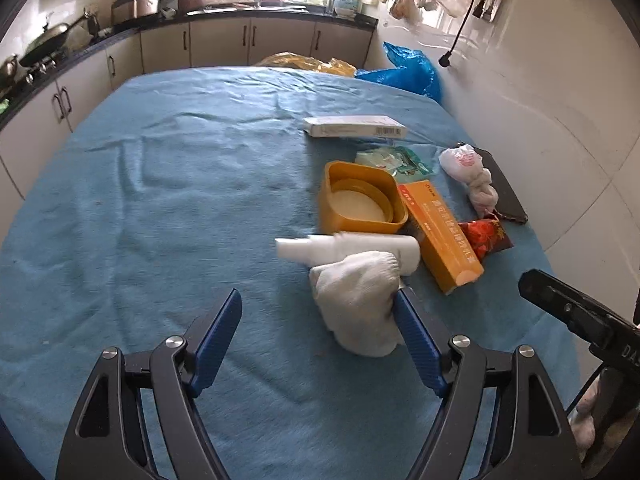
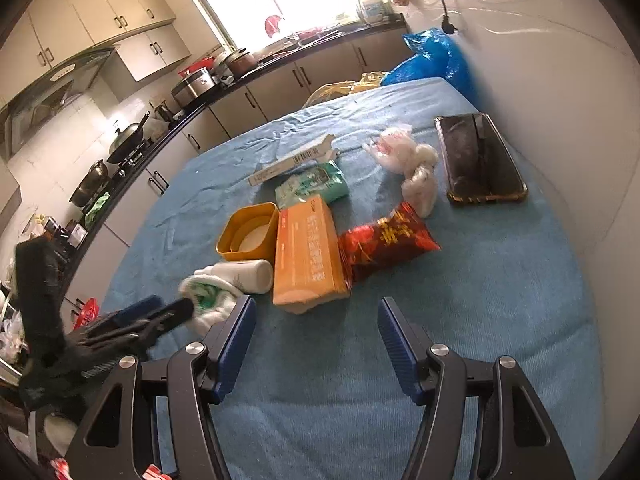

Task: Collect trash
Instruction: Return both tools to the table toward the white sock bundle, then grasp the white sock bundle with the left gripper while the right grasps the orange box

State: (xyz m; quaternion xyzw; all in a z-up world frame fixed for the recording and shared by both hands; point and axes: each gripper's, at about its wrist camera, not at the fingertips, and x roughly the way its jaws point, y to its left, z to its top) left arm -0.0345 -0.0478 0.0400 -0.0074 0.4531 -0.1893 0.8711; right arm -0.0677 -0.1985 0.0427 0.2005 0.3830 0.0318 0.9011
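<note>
Blue cloth-covered surface fills both views, kitchen cabinets at the far side; blue plastic bag at the far right corner, yellow bag just left of it; trash clustered on the right half of the surface; dark phone lies flat at the right edge; orange carton lies near the middle of the cluster, touching the yellow tub on its left; white bottle lies on its side just near of the tub; long white box lies farthest out; green wet-wipe pack between box and carton; red snack packet right of the carton; knotted white plastic bag between packet and phone; crumpled white cloth lies nearest, against the bottle; left gripper fingers spread wide, the right finger touching the cloth, nothing clamped; right gripper fingers spread wide, holding nothing, just near of the carton.
</note>
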